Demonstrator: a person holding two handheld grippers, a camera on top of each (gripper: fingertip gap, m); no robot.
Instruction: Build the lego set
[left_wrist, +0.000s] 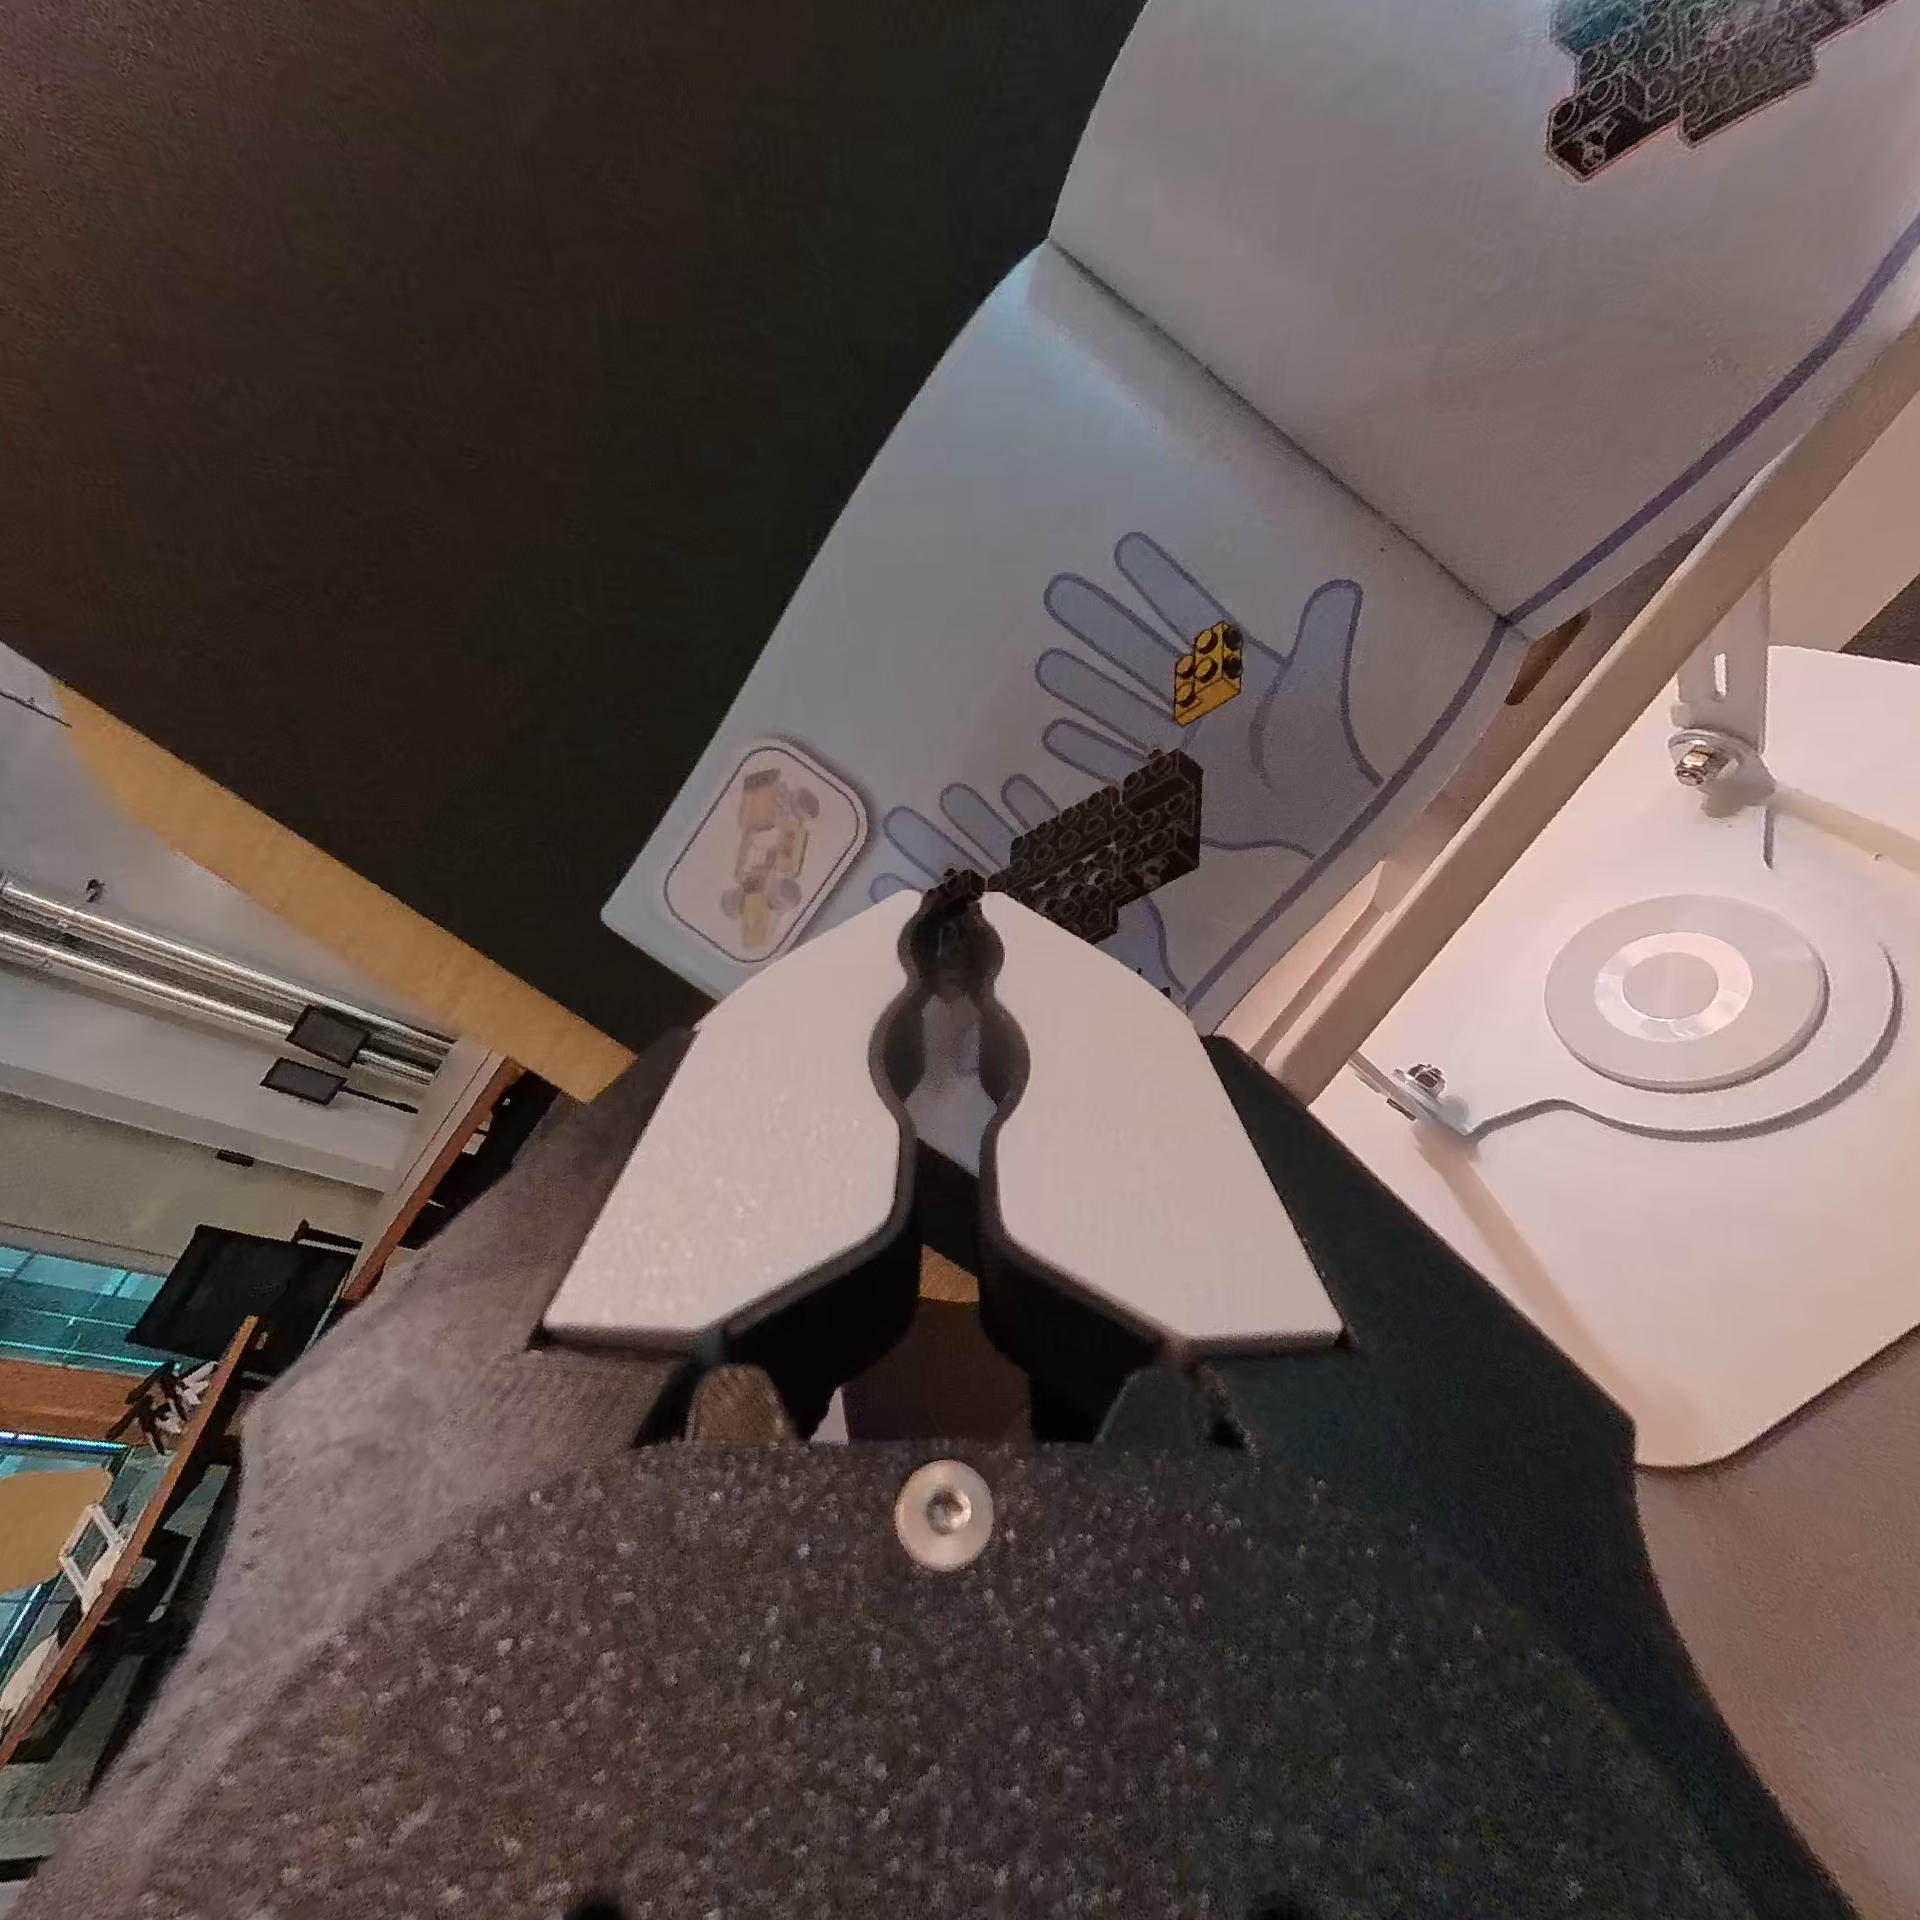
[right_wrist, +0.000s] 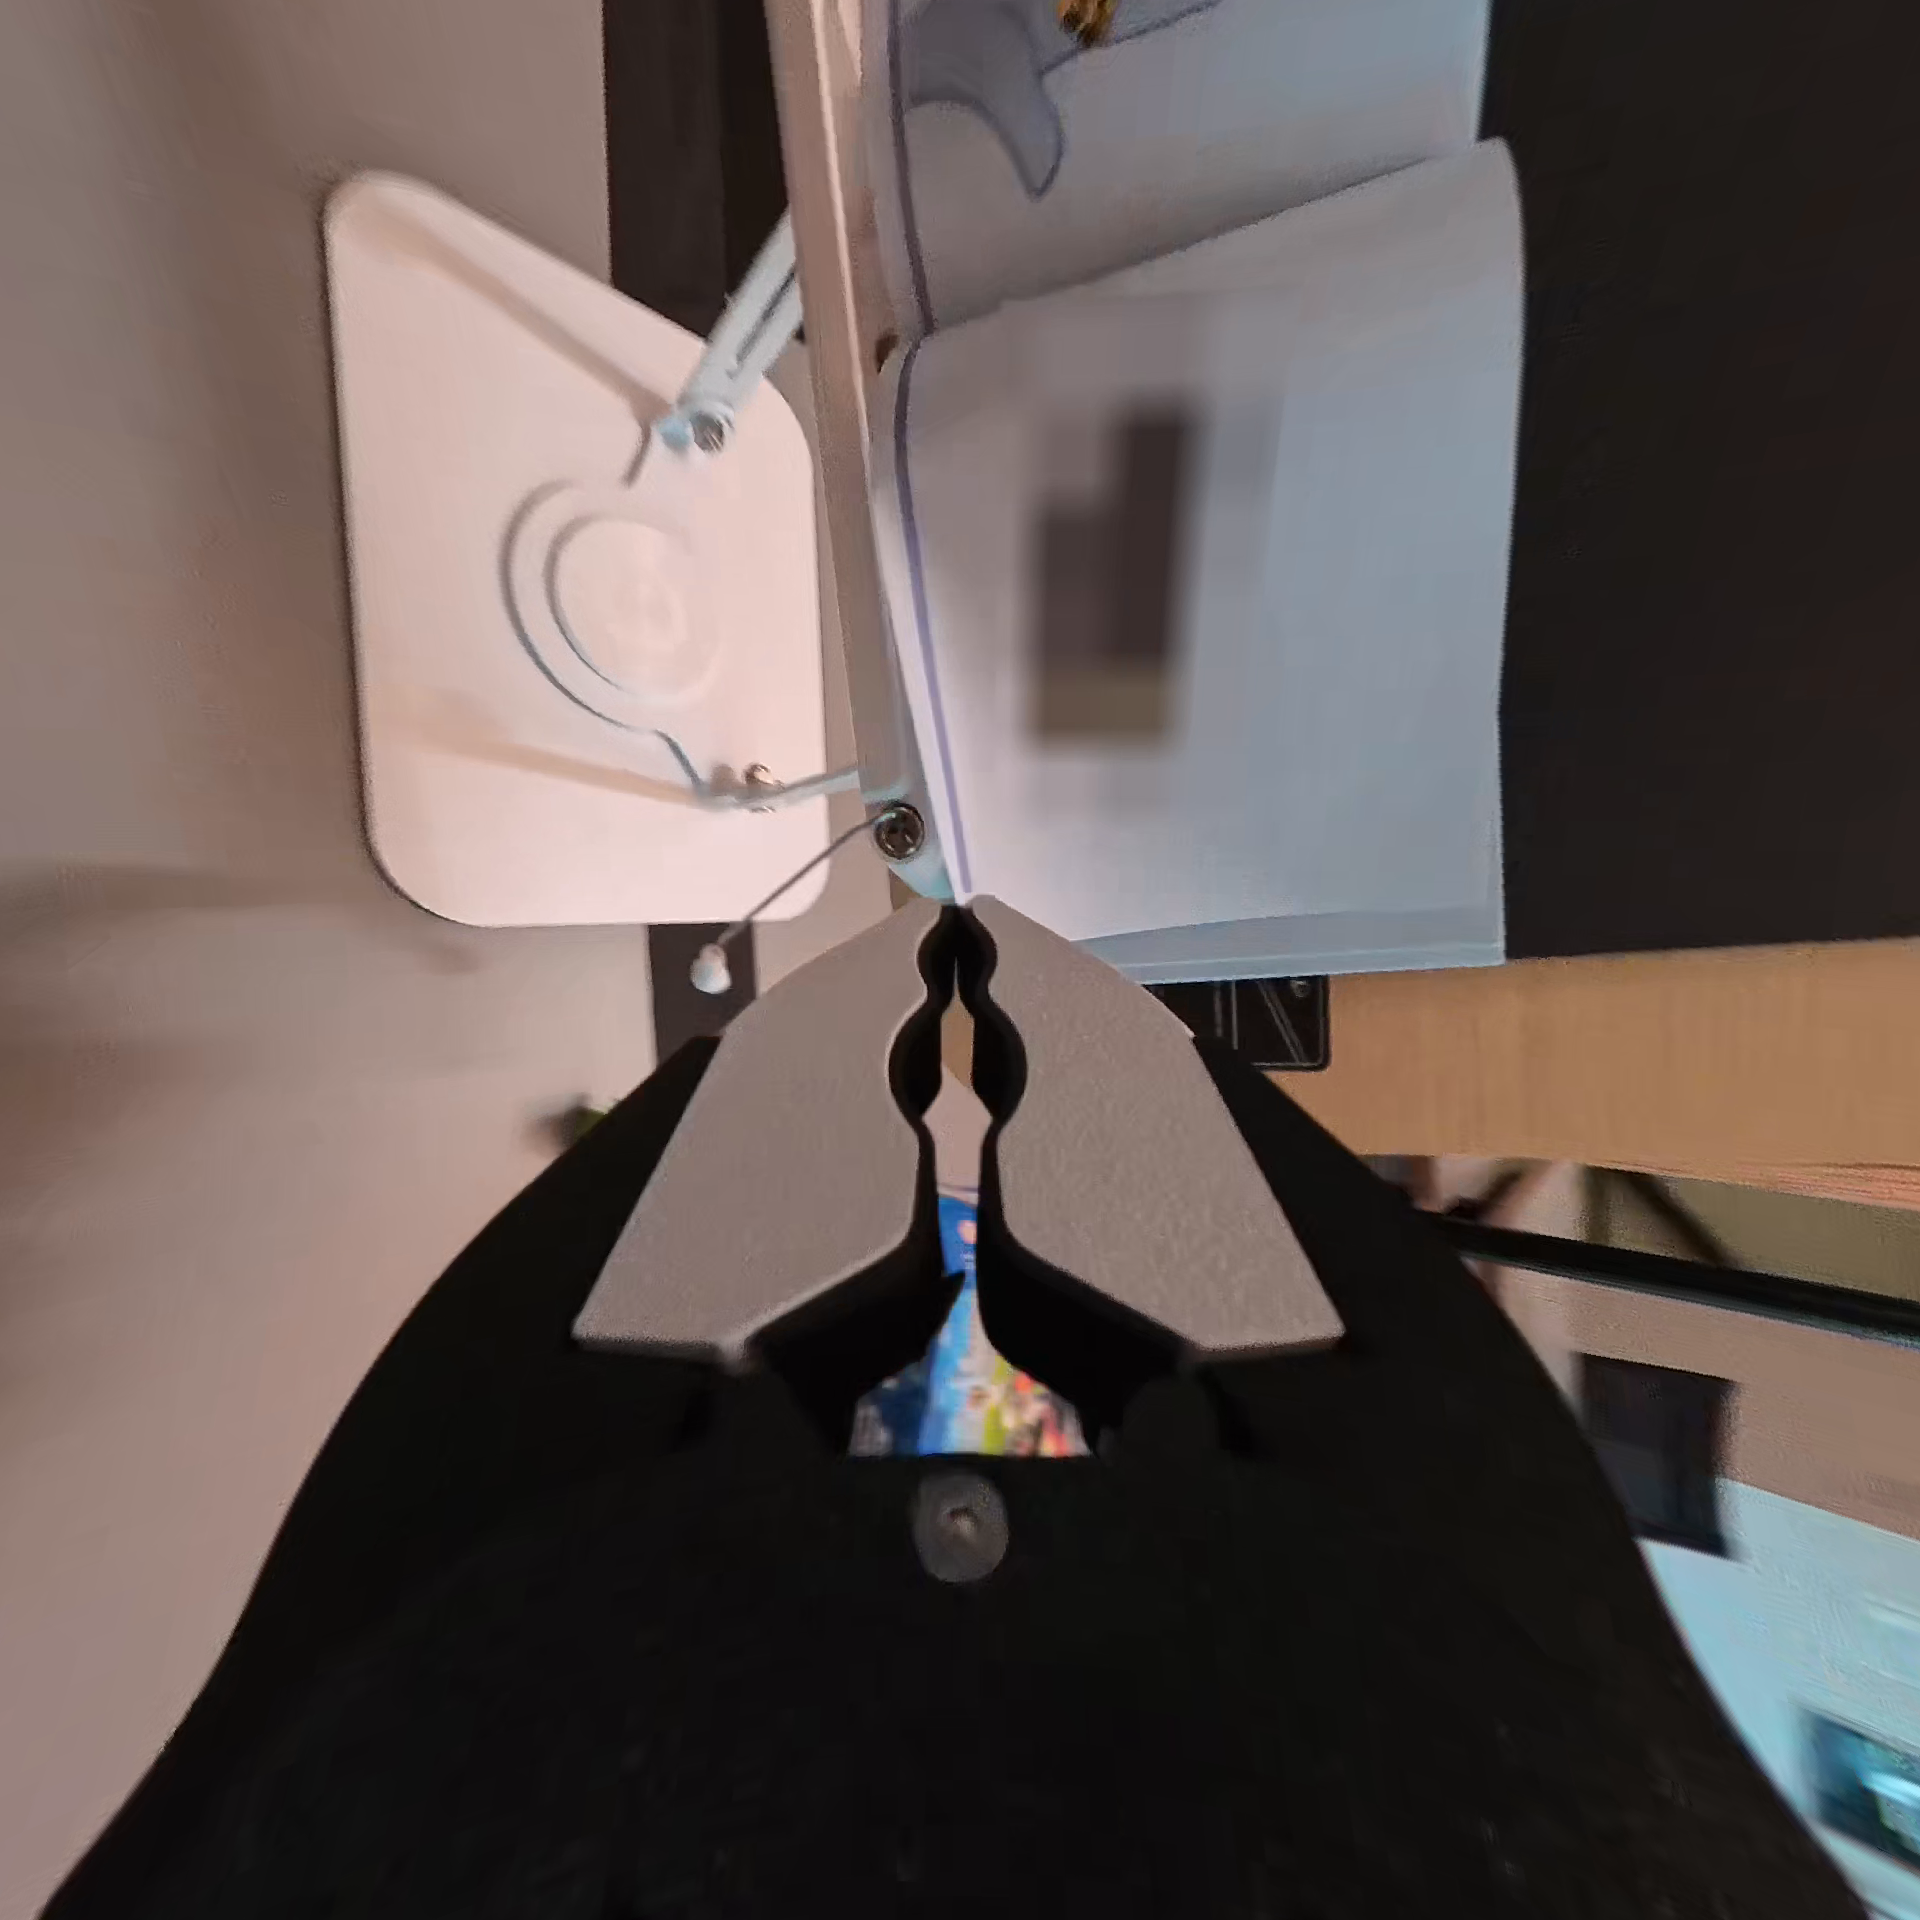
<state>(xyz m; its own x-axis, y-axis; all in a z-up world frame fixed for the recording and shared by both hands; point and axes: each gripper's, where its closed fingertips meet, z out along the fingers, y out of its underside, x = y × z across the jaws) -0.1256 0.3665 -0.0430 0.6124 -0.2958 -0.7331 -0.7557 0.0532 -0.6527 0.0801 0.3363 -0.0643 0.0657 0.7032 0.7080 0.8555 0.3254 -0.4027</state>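
- A small black piece (left_wrist: 958, 889) is being pinched at the tips of the left gripper (left_wrist: 951, 914), its jaws nearly closed.
- The right gripper (right_wrist: 958, 920) is being held with jaws closed on nothing visible.
- The instruction booklet (left_wrist: 1091, 727), propped on a white stand (left_wrist: 1558, 1299), is being faced; its pictured step should be matched carefully before pressing.

Small black Lego piece (left_wrist: 958, 902) between fingertips (left_wrist: 894, 935)

We seem to be in an open office or lab. Left of the instruction booklet (left_wrist: 1195, 582), propped on a white stand (left_wrist: 1621, 1143), we see exposed metal ducts (left_wrist: 208, 966) under the ceiling with dark panels (left_wrist: 322, 1049) below them. Farther down on that side are a dark screen (left_wrist: 239, 1288), wooden-edged desks (left_wrist: 135, 1475) and glazed partitions. A wood-trimmed dark board (left_wrist: 416, 416) stands behind the booklet.
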